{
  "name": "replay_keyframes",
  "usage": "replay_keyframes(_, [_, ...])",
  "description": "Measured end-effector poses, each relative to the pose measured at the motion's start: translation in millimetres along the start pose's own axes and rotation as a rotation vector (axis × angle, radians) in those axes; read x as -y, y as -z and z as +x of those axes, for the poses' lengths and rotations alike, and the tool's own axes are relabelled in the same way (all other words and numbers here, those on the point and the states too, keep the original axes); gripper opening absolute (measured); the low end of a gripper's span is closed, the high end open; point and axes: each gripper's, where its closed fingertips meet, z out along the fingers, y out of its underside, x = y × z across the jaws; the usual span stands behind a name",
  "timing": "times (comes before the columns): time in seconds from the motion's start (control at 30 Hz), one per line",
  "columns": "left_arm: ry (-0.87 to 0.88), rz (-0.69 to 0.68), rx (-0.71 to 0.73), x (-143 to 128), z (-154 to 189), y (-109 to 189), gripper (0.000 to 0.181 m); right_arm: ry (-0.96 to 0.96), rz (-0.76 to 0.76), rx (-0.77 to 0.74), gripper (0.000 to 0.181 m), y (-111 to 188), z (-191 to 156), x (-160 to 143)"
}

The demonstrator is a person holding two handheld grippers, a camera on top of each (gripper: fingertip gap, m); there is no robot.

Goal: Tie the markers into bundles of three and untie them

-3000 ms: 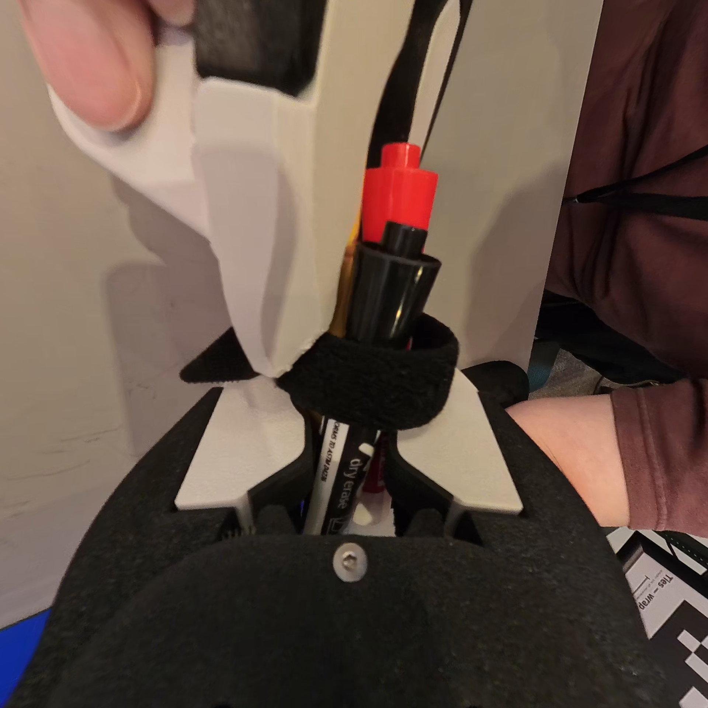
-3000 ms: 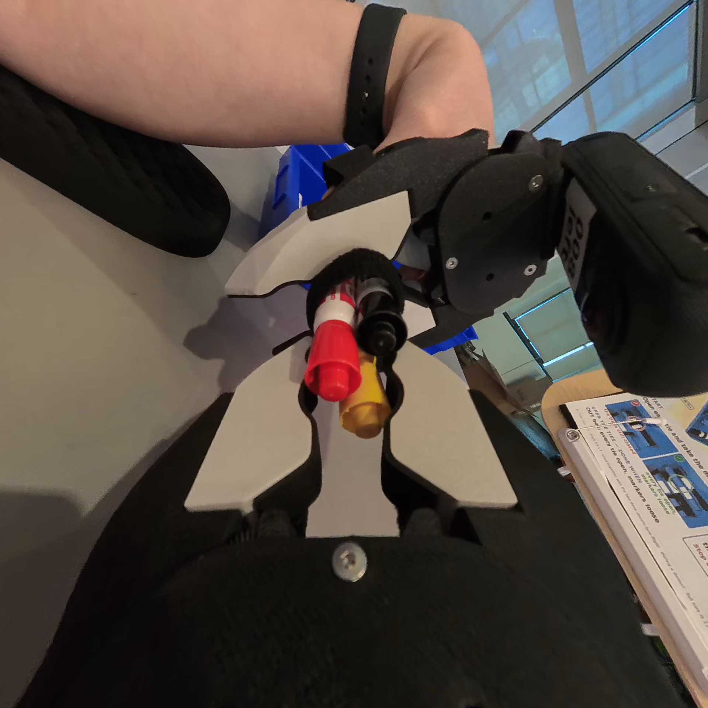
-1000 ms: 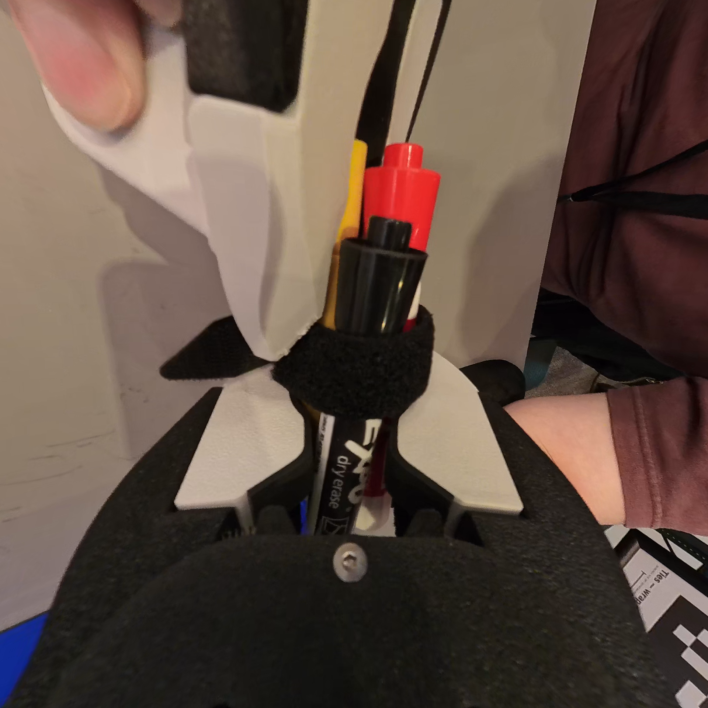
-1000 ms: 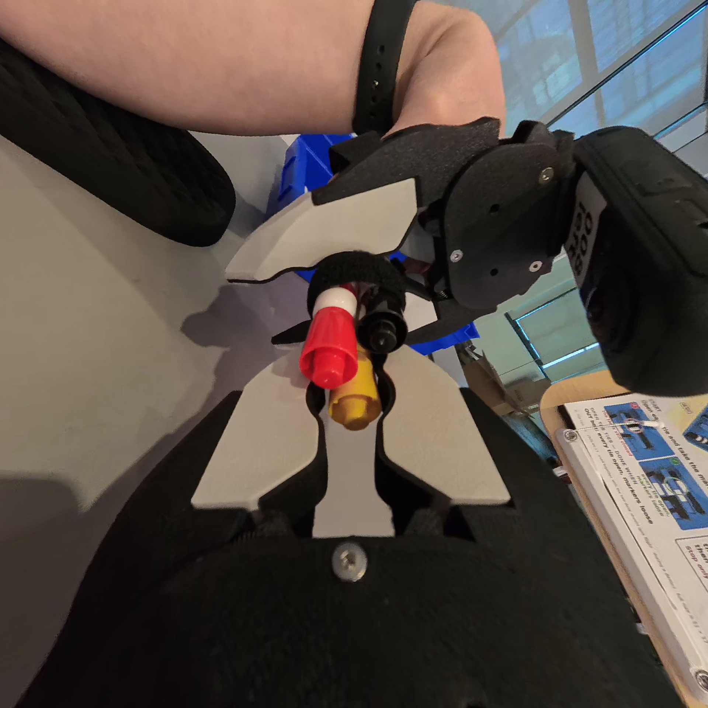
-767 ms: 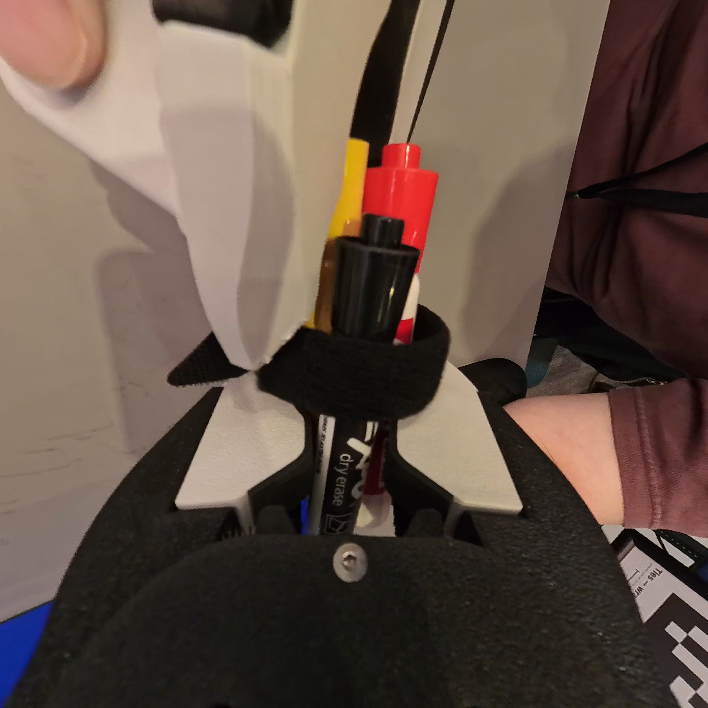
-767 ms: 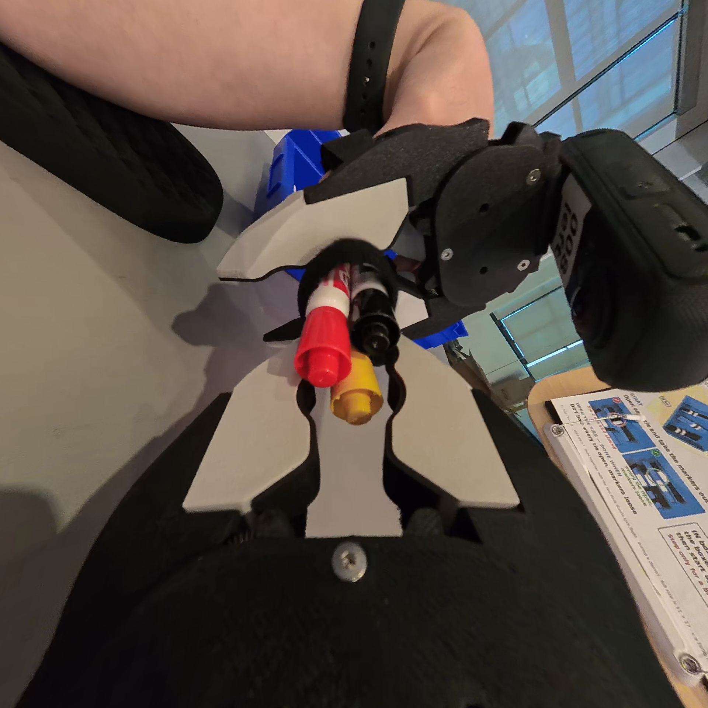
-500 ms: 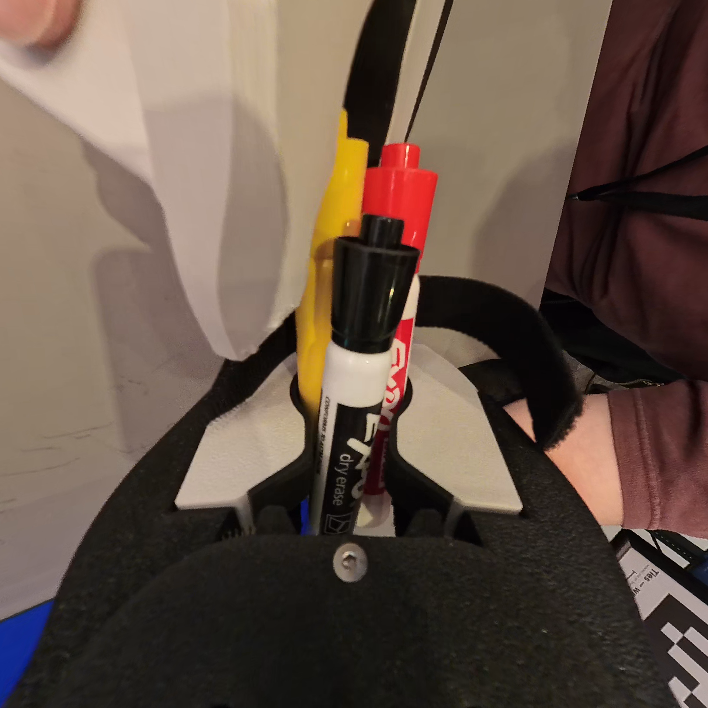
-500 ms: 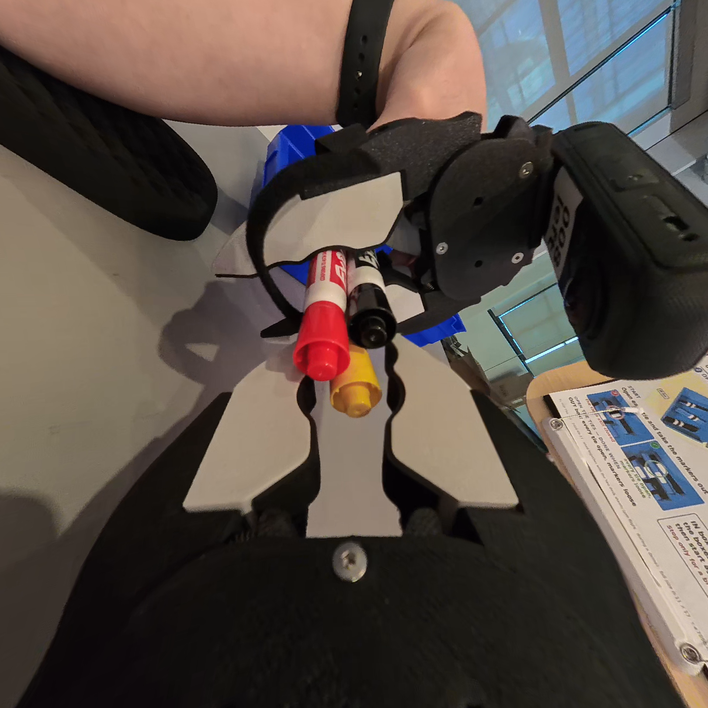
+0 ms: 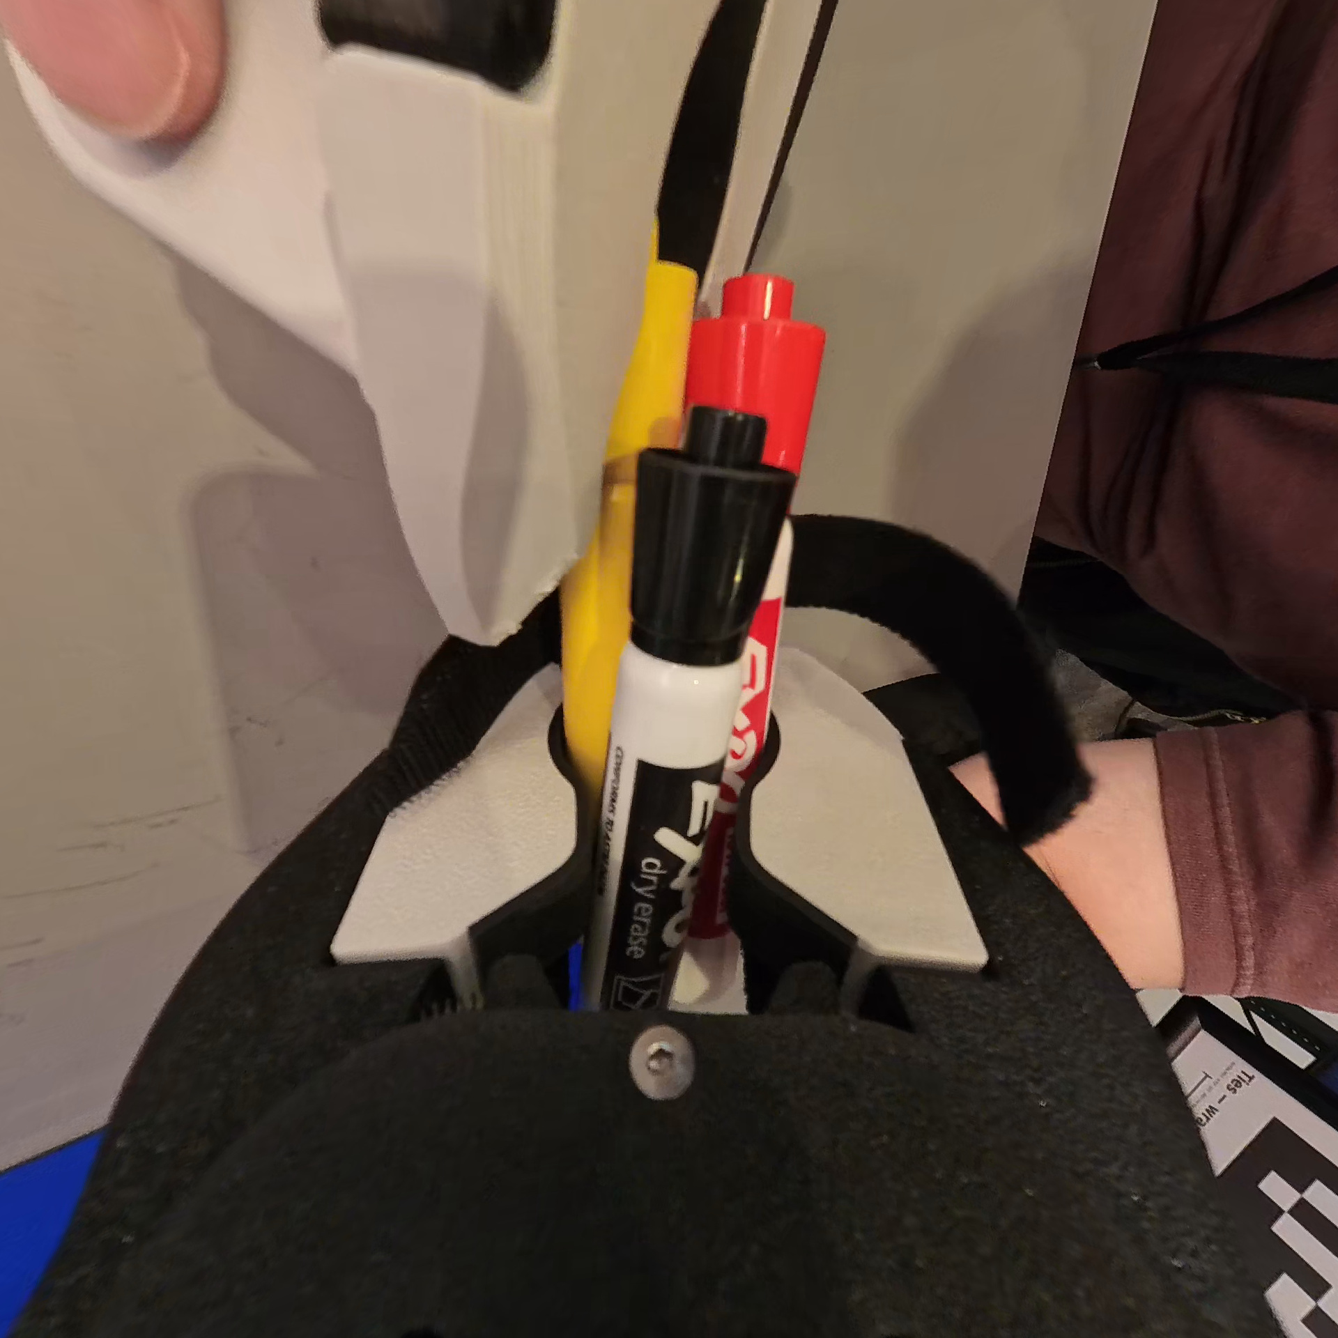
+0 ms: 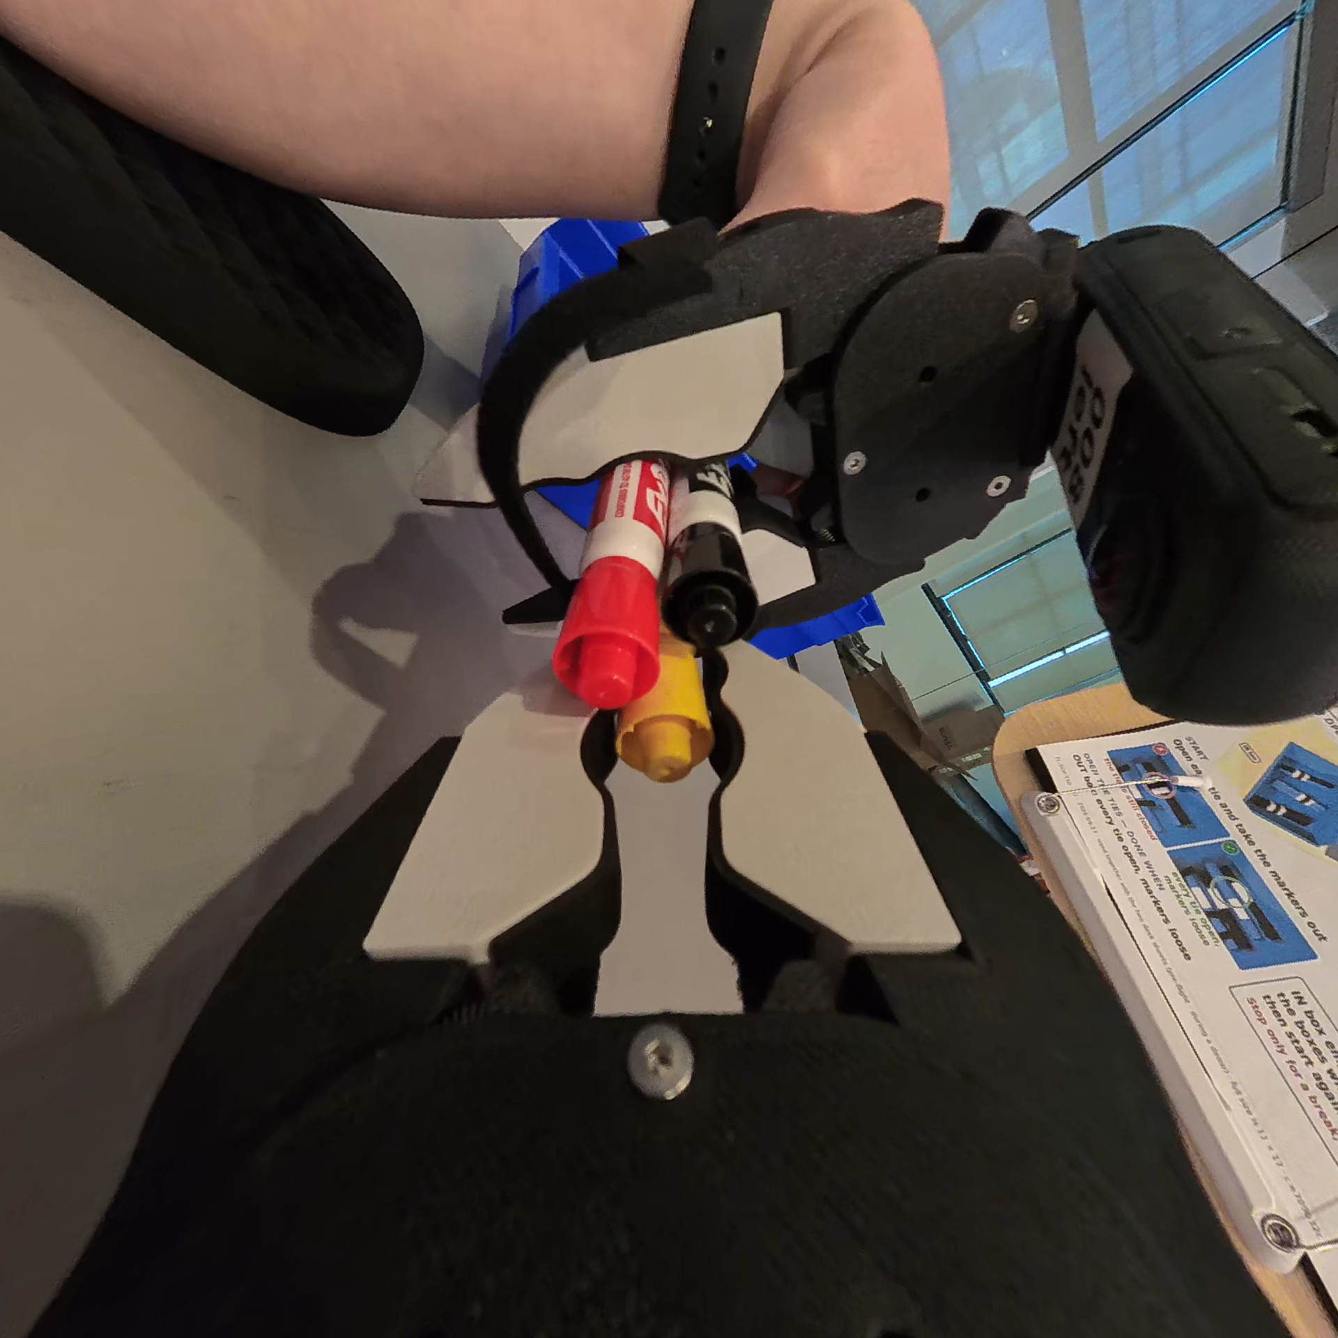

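Observation:
My left gripper (image 9: 670, 695) is shut on three markers held side by side: black (image 9: 688, 579), red (image 9: 753, 376) and yellow (image 9: 644, 362). The black hook-and-loop strap (image 9: 963, 637) is undone and arcs loosely around them, its free end hanging to the right. My right gripper (image 10: 651, 673) faces the marker caps; the yellow cap (image 10: 662, 738) sits in its notch. Its fingers look closed on the strap's other end, by the finger (image 9: 434, 362) tip. The strap (image 10: 499, 434) curls over the left gripper's upper finger.
The grey table (image 10: 181, 651) lies below. A blue bin (image 10: 572, 253) stands behind the left gripper. An instruction sheet (image 10: 1195, 905) lies on a wooden board at the right. A person's forearm with a black wristband (image 10: 709, 108) and a maroon sleeve (image 9: 1231, 362) are close by. There is about 6 cm between the tips of the two grippers.
The strap was a tight loop around the three markers; it has come open and now hangs as a loose arc. The left gripper still holds the markers.

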Motion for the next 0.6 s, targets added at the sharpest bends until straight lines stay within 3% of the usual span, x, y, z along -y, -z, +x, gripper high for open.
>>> replay_keyframes(0.6, [0.0,0.03,0.007,0.9,-0.9,4.2,0.042,0.031,-0.004,-0.066,0.023,2.9,8.5,-3.3])
